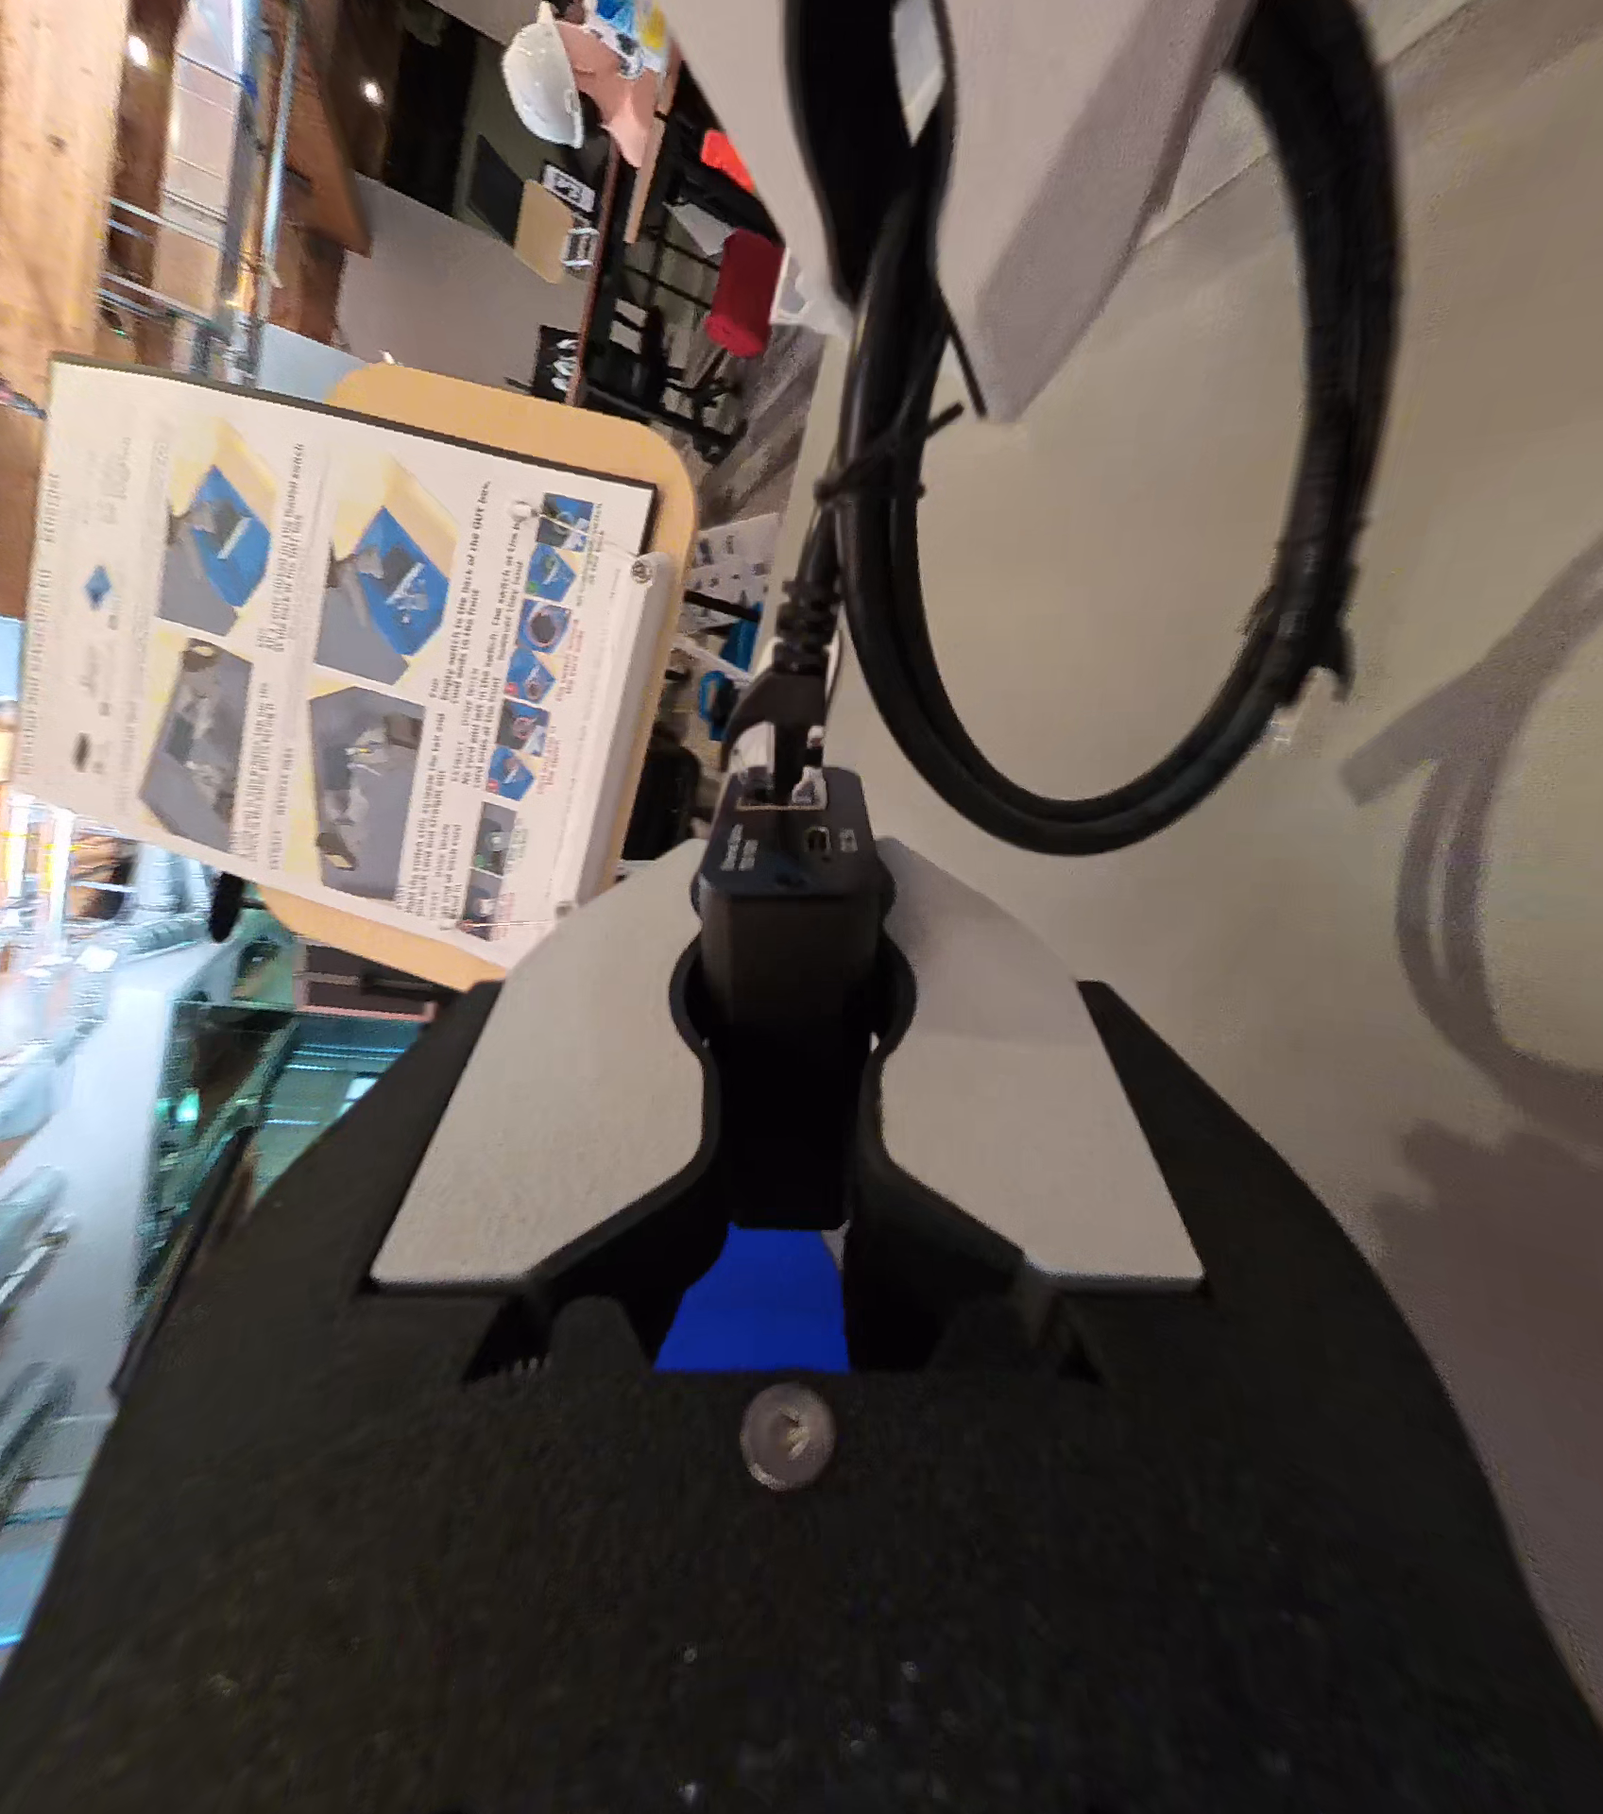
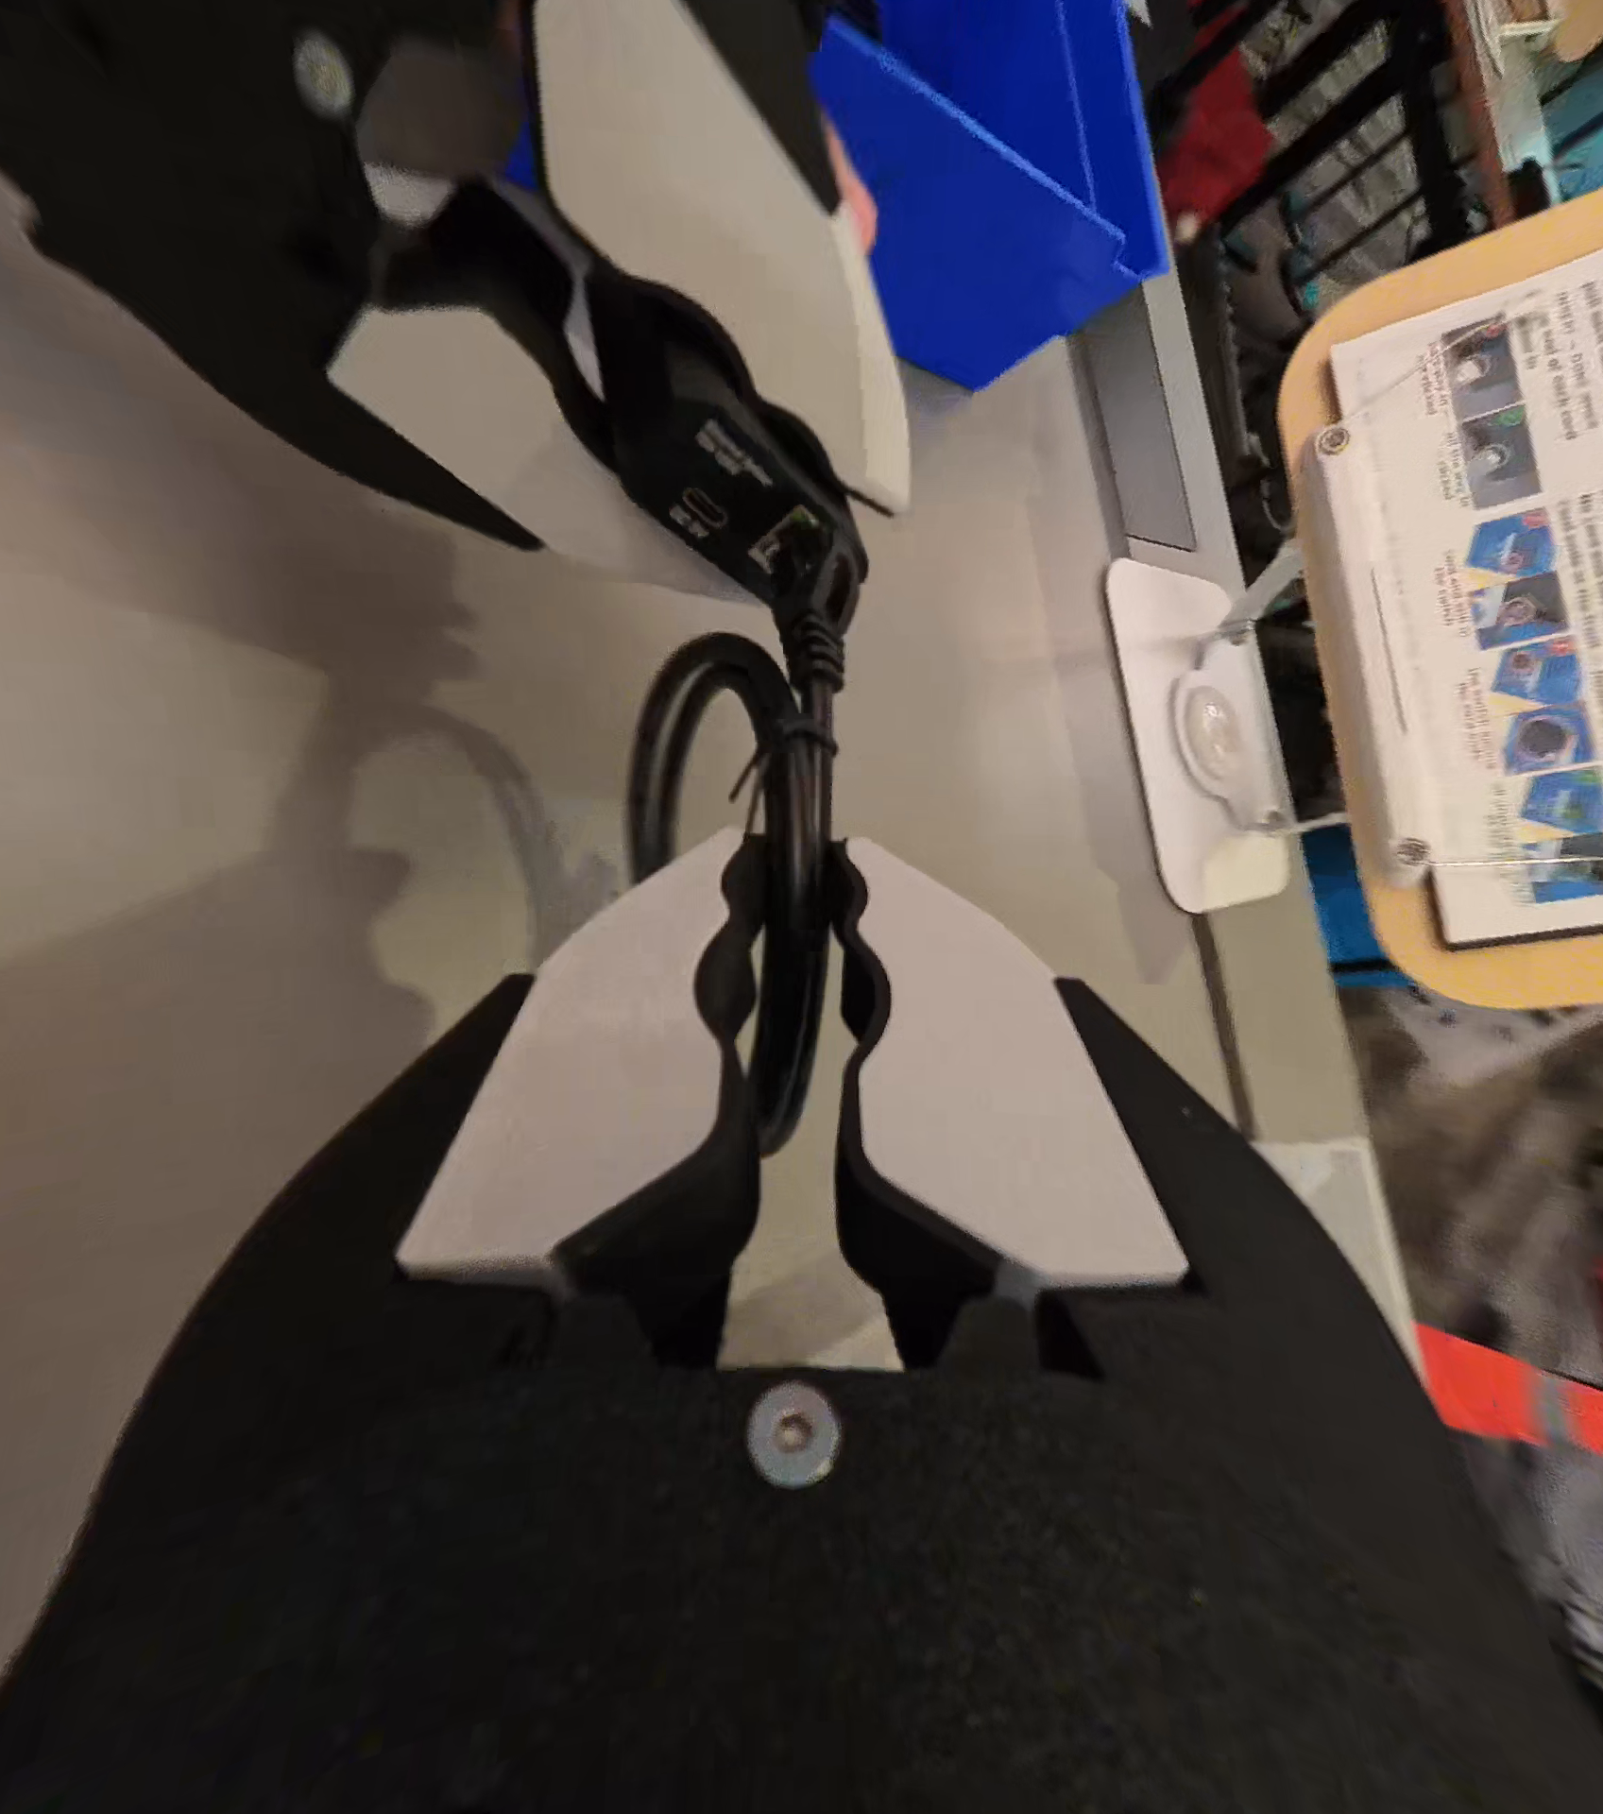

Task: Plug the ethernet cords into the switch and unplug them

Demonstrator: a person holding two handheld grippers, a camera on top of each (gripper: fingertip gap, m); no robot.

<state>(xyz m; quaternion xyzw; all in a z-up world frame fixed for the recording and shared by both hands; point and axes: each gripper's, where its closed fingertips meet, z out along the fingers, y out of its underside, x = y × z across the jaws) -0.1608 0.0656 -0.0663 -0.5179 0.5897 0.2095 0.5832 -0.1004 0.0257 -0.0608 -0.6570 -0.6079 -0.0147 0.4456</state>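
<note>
Left gripper (image 1: pixel 792 874) clamped the black switch (image 1: pixel 787 942) between its pads, the switch's port face pointing away from the camera. One black plug (image 1: pixel 782 707) sat in a port on that face. From it the black cord (image 1: pixel 1170 726) ran off and curled in a coiled loop over the grey table (image 1: pixel 1170 982), bound with a thin tie.

Right gripper (image 2: pixel 792 864) stood narrow, its wavy black pads closed around the bundled strands of the same cord (image 2: pixel 792 942) just behind the tie; the pads appeared to press on the bundle. In the right wrist view, the left gripper (image 2: pixel 748 510) showed farther off, holding the switch (image 2: pixel 728 481) above the table (image 2: pixel 189 687), with the cord (image 2: pixel 812 677) stretched between the two grippers.

Beyond stood a blue bin (image 2: pixel 993 216) and an instruction sheet (image 1: pixel 316 648) on a tan board.
</note>
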